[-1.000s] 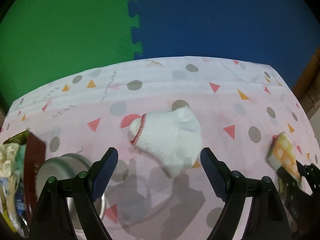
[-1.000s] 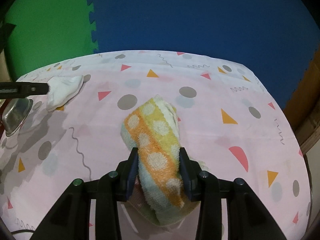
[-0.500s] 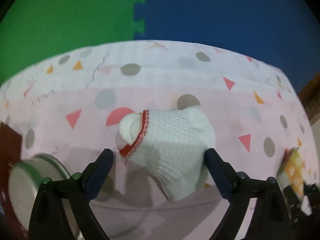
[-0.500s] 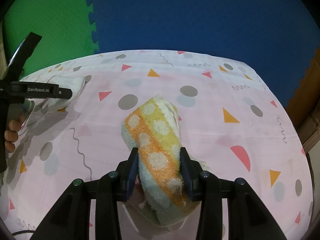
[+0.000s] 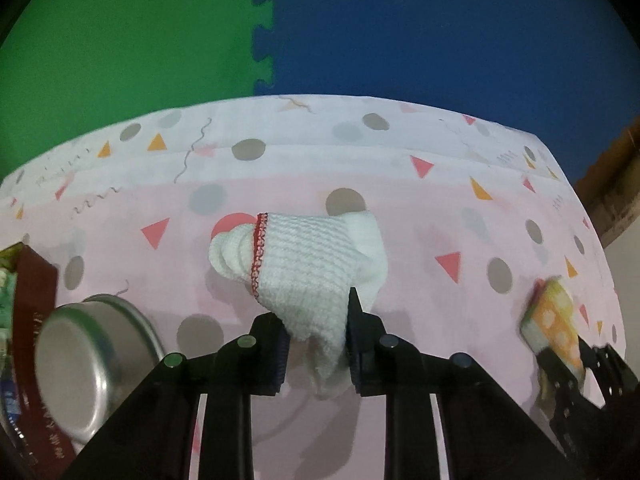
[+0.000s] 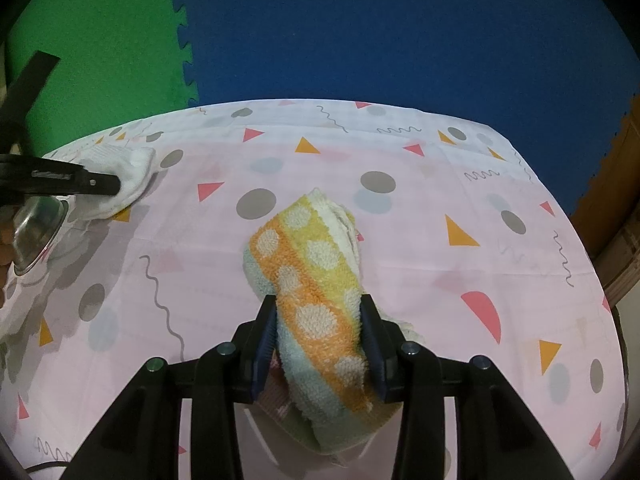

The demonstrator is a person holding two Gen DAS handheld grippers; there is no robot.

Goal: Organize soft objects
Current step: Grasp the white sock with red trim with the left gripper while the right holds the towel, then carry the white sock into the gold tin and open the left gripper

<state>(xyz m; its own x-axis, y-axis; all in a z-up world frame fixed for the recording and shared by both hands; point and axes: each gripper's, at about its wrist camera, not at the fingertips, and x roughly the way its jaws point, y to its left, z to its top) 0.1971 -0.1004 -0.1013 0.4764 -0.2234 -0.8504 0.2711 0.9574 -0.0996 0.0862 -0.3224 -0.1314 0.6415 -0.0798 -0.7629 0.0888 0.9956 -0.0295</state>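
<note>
the left tongs point(image 5: 316, 332) had just been closing, and their two dark fingers point(image 5: 276, 354) were clenched on the near end of a white sock point(image 5: 308, 264), the knit bunched between the pads. the sock had a thin red stitched band near its rolled cuff, and the rest of it lay out ahead of the tongs on the bench point(image 5: 400, 216), which was covered with a pink cloth printed with grey dots, orange and red triangles and squiggles. to the left of the sock sat a metal bowl point(image 5: 92, 364), tipped so that its flat bottom faced the camera, and at the far left edge stood a dark red box point(image 5: 34, 292) with some packets behind it, too cut off to tell apart.

the right tongs point(image 6: 320, 336) were gripping a rolled towel point(image 6: 308, 280), striped orange, yellow and pale blue with white dots; the pads pressed into its sides and the far end of the roll rested on the cloth. from the left wrist view the same towel showed at the right edge of the bench, well apart from the sock. from the right wrist view the sock sat at the far left of the bench, with the side of the left tongs across it and the bowl just below.

behind the bench were foam mats, green point(image 5: 120, 40) on the left and blue point(image 5: 440, 32) on the right, joined by a toothed seam.
</note>
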